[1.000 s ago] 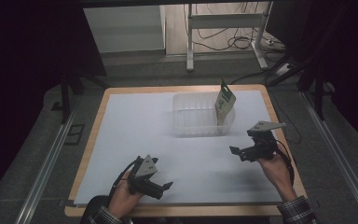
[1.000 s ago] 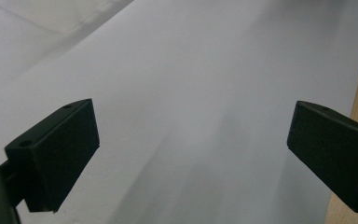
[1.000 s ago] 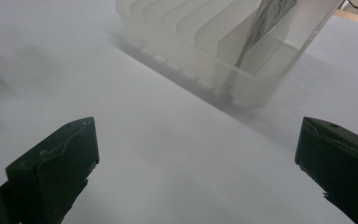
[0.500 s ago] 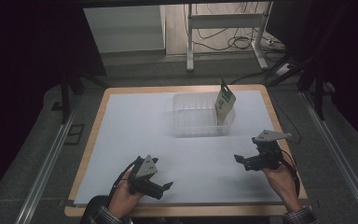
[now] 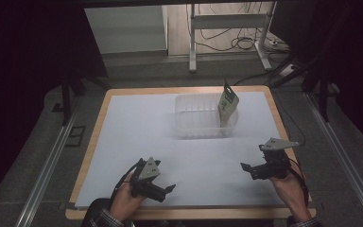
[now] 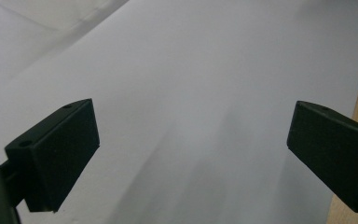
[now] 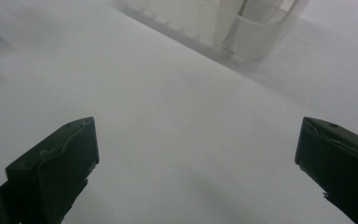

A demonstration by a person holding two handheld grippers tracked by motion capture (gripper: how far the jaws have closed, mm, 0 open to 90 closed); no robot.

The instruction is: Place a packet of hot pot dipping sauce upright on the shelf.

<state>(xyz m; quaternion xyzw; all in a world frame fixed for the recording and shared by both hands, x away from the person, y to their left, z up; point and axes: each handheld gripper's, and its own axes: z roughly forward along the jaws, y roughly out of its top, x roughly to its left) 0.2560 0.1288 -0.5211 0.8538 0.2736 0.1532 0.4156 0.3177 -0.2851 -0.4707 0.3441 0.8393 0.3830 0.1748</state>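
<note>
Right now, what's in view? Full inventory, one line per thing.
Clear plastic tub: 1, transparent, far middle of the sheet.
Packet: 1, green and cream, upright in the tub's right end.
White sheet: 1, covers the table top.
Wooden table: 1, light wood rim.
Metal frame: 1, white, on the floor beyond.
Left tongs: 1, black, open, near left.
Right tongs: 1, black, open, near right.

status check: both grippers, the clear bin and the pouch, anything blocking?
Left gripper open, empty. Right gripper open, empty. Green-and-white pouch leans upright in clear plastic bin, untouched. White table sheet between: nothing blocking.
</note>
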